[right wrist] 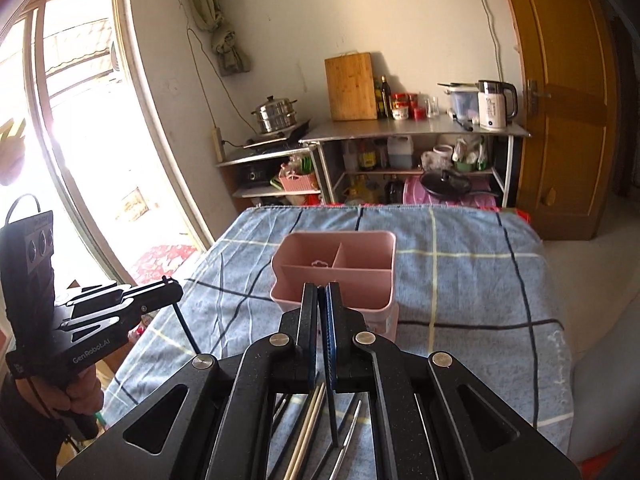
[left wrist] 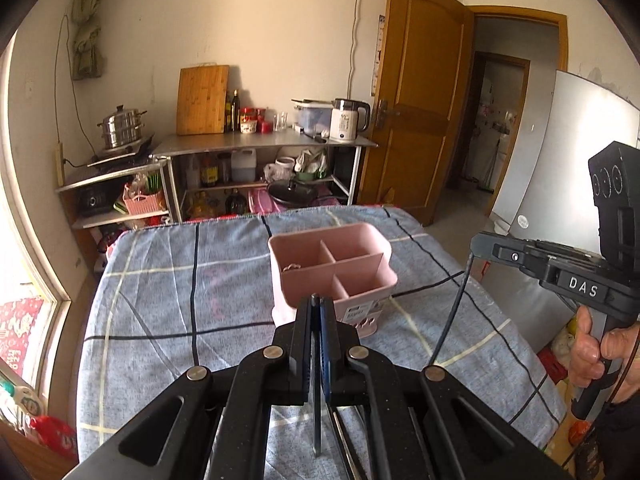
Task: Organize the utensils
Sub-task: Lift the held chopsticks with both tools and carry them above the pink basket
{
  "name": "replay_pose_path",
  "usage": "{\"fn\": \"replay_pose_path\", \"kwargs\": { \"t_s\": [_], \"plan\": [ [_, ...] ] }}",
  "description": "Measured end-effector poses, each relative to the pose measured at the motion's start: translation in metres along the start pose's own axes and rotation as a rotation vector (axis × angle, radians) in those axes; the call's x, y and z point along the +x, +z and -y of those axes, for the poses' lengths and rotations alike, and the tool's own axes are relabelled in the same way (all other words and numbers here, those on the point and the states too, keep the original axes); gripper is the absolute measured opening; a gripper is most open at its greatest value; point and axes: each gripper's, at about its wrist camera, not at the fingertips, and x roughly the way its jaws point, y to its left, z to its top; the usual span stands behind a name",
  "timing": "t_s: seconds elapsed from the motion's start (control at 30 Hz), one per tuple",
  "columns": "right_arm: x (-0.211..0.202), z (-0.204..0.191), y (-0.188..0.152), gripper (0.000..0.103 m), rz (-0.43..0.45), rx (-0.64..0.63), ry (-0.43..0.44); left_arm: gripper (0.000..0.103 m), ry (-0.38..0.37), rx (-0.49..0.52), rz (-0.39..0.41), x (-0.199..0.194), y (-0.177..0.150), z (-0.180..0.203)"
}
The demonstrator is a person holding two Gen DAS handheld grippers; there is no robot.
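Note:
A pink utensil caddy with several compartments stands on the blue checked tablecloth; it also shows in the right wrist view. My left gripper is shut on a thin dark chopstick that hangs down below the jaws, just short of the caddy. My right gripper is shut on a thin dark chopstick, held just before the caddy's near wall. In the left wrist view the right gripper holds its stick hanging down. Loose utensils lie on the cloth beneath my right gripper.
Metal shelving with a kettle, a cutting board and a steamer pot stands behind the table. A wooden door and a fridge are to the right. A window is to the left.

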Motion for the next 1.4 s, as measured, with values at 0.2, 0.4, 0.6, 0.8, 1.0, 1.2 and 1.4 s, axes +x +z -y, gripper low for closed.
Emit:
{"fn": "replay_pose_path", "kwargs": {
  "t_s": [0.2, 0.4, 0.6, 0.8, 1.0, 1.2, 1.4],
  "plan": [
    [-0.013, -0.004, 0.009, 0.004, 0.029, -0.016, -0.006, 0.003, -0.014, -0.01, 0.027, -0.007, 0.02, 0.002],
    [-0.018, -0.008, 0.025, 0.004, 0.052, -0.036, 0.0, 0.003, -0.041, -0.017, 0.051, -0.012, 0.047, 0.003],
    [-0.024, -0.016, 0.05, 0.004, 0.093, -0.065, 0.001, 0.003, -0.054, -0.024, 0.093, -0.02, 0.083, 0.001],
    [-0.028, -0.017, 0.079, 0.004, 0.138, -0.067, 0.002, 0.003, -0.05, -0.027, 0.132, -0.022, 0.118, -0.002],
    [-0.022, -0.017, 0.1, 0.004, 0.173, -0.059, 0.005, 0.003, -0.034, -0.034, 0.151, -0.011, 0.141, -0.007],
    [0.002, -0.012, 0.103, 0.004, 0.157, -0.044, 0.009, 0.003, -0.016, -0.059, 0.13, 0.017, 0.14, -0.019],
    [0.038, -0.004, 0.084, 0.004, 0.079, -0.026, 0.009, 0.003, -0.007, -0.08, 0.063, 0.054, 0.12, -0.028]
  ]
}}
